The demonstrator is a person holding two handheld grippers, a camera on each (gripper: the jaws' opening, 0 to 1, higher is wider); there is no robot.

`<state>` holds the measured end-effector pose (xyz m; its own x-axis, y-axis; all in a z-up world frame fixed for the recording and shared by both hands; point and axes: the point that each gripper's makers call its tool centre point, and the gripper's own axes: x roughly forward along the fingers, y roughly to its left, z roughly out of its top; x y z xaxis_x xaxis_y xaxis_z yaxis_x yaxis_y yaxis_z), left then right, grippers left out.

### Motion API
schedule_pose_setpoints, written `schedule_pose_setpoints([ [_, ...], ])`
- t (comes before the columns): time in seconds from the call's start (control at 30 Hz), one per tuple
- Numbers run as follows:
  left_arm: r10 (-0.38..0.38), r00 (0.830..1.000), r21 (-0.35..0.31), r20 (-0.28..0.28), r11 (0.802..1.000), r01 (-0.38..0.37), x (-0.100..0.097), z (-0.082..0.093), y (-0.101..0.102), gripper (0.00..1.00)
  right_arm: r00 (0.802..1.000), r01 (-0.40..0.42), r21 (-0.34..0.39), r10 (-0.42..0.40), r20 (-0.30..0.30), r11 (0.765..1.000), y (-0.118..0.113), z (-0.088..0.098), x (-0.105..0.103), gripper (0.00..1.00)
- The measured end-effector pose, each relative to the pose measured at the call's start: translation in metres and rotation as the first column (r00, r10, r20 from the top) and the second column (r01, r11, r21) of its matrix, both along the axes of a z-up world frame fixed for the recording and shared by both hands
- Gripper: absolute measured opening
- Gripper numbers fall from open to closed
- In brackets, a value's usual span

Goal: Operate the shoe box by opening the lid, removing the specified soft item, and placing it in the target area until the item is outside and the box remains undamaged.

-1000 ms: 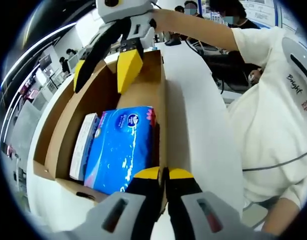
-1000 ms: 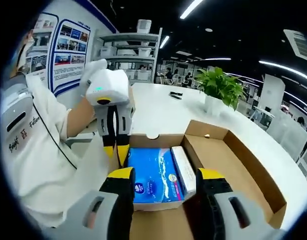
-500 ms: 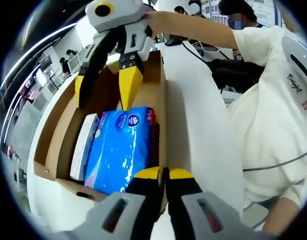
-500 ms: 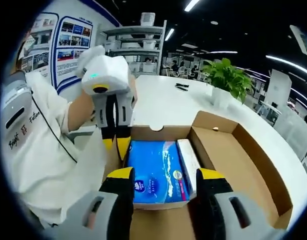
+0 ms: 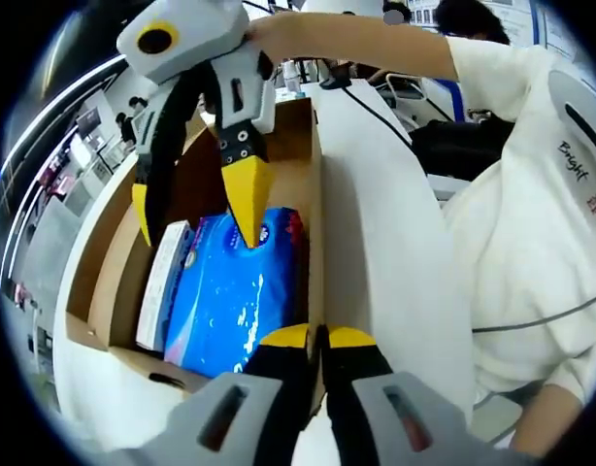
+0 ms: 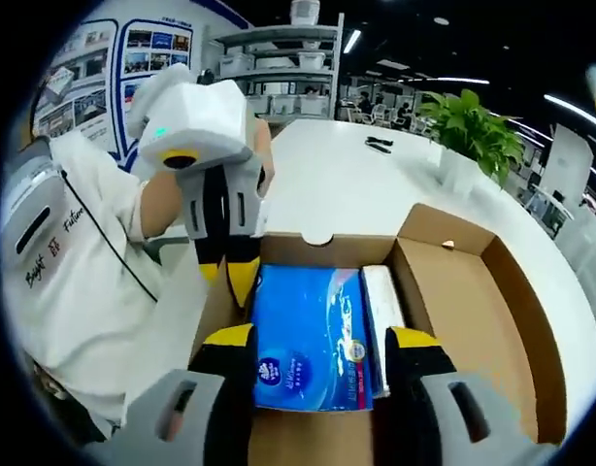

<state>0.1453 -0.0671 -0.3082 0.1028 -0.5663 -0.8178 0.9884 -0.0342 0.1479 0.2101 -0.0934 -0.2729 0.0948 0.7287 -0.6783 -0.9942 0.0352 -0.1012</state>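
We see the cardboard shoe box [image 6: 492, 291] standing open on the white table [image 6: 347, 194], its lid folded out flat to one side. Inside it a blue tissue pack [image 6: 313, 335] lies flat against one wall, and a narrow white box [image 6: 383, 301] lies just beside it, touching its long edge.

Our left gripper [image 5: 317, 342] has its yellow-tipped jaws pressed together on the box's side wall, at the corner by the pack. Our right gripper [image 6: 322, 345] holds its jaws spread apart, one on each side of the pack's near end, gripping nothing yet.

Compared with a second ago, the right gripper has come down from above the far end of the box, so that its tips now sit at the pack. The left gripper keeps its hold on the wall.
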Motion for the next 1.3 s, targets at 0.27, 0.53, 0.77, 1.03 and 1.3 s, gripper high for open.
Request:
schedule_pose_setpoints([
  [0.27,0.000,1.000,0.000,-0.001,1.000,0.000,0.000,0.000,-0.001,0.03,1.000,-0.025,-0.091,0.025,0.003,0.996,-0.001,-0.014,-0.005,0.56],
  [0.53,0.000,1.000,-0.003,0.001,1.000,0.000,0.000,0.000,-0.001,0.03,0.999,-0.024,-0.106,0.022,-0.027,0.994,0.002,-0.021,-0.006,0.58],
  [0.77,0.002,1.000,-0.001,0.003,1.000,-0.002,0.000,0.000,-0.001,0.03,0.998,-0.063,-0.181,0.065,0.004,0.982,0.008,-0.032,-0.016,0.64],
  [1.03,0.004,1.000,-0.006,-0.007,1.000,-0.004,0.000,0.001,-0.001,0.03,1.000,-0.025,-0.175,0.025,-0.002,0.984,0.009,-0.037,-0.017,0.62],
  [1.3,0.001,1.000,-0.009,-0.003,1.000,-0.001,0.000,0.001,-0.001,0.03,0.999,-0.033,-0.199,0.032,-0.005,0.979,0.004,-0.037,-0.019,0.58],
])
